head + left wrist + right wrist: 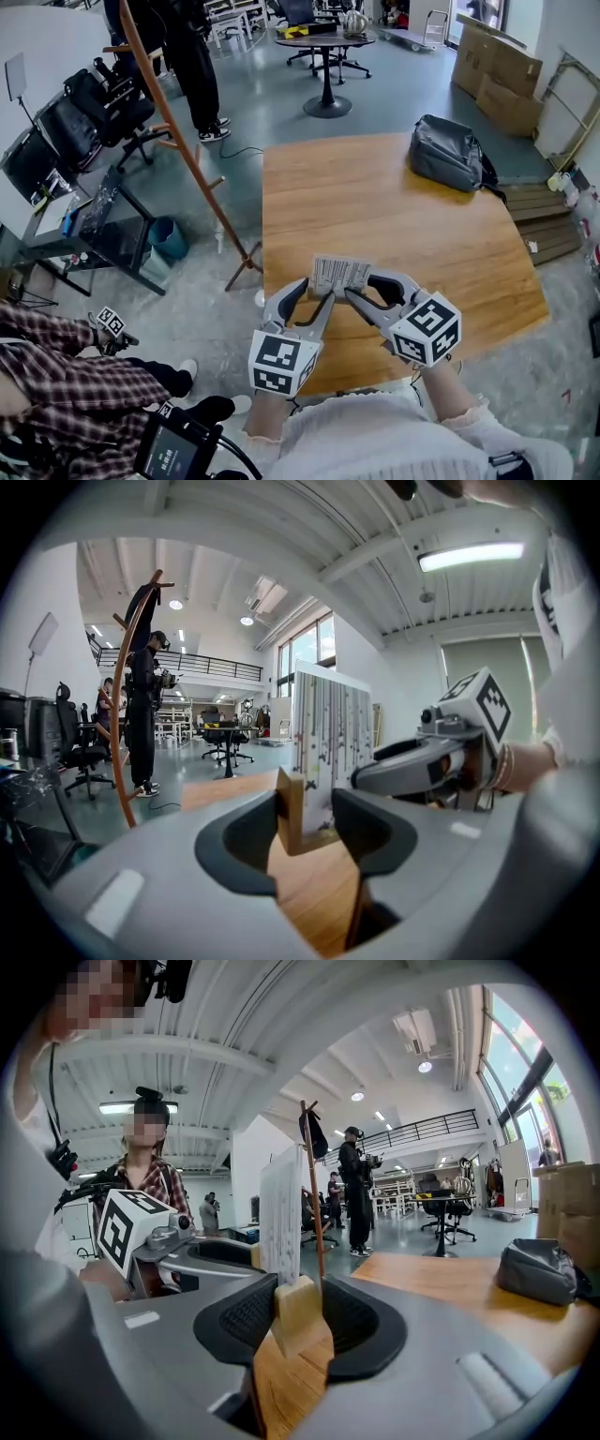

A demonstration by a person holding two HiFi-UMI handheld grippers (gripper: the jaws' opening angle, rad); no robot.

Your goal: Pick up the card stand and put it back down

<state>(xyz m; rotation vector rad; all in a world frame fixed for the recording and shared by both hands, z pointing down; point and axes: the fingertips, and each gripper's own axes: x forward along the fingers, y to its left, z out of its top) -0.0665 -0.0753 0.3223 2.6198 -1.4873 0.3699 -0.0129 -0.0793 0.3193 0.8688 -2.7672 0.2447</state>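
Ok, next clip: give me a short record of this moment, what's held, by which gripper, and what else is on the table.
held object: card stand, a wooden block with a card standing upright in it
left gripper: jaws closed on one end of the block
right gripper: jaws closed on the other end
position: at the near edge of the table, in front of the person
lifted or resting: cannot tell
also on table: grey bag, far right corner
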